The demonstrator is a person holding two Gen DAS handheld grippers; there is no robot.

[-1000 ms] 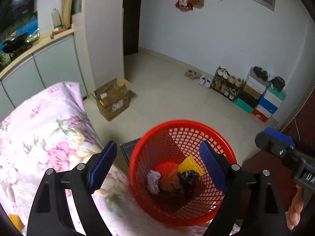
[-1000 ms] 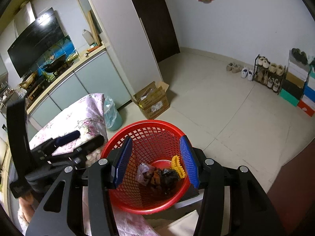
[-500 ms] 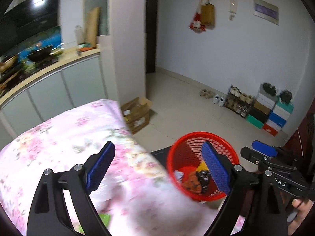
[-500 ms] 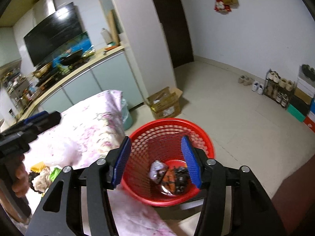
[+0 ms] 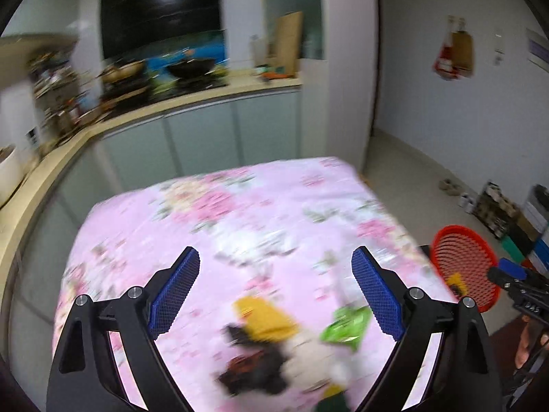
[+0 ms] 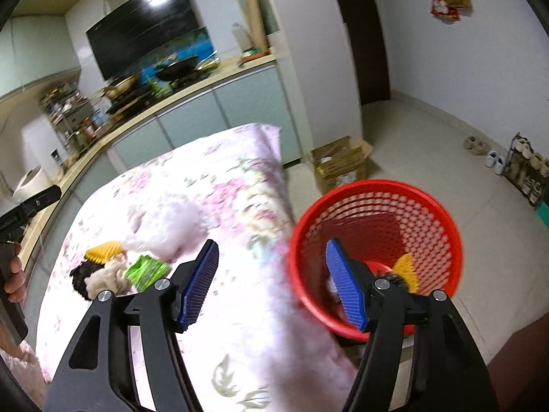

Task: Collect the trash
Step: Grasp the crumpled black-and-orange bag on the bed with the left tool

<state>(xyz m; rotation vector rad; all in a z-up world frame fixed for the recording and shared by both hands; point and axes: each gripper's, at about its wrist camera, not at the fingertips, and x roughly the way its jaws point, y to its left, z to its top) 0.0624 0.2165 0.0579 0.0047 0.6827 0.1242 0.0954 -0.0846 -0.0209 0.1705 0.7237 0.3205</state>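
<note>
A pile of trash lies on the pink floral tablecloth [image 5: 240,213]: a yellow wrapper [image 5: 264,319], a green packet [image 5: 346,326], a black scrap [image 5: 254,367] and a whitish wad [image 5: 308,360]. My left gripper [image 5: 276,292] hovers open just above and behind this pile, holding nothing. The red mesh basket [image 6: 374,185] stands past the table's right edge with a yellow piece [image 6: 406,271] inside. My right gripper [image 6: 272,288] hangs over the table edge beside the basket, its jaws opening with nothing between them. The same pile [image 6: 106,271] shows at the left in the right wrist view.
A white plastic bag [image 6: 168,226] lies on the cloth behind the pile. A cardboard box [image 6: 339,164] and a shoe rack [image 6: 528,171] stand on the tiled floor. A kitchen counter [image 5: 206,99] with cookware runs along the far wall.
Both views have swung left, from the basket to the table. My left gripper went from over the basket to over the trash pile. The right jaws have spread wider.
</note>
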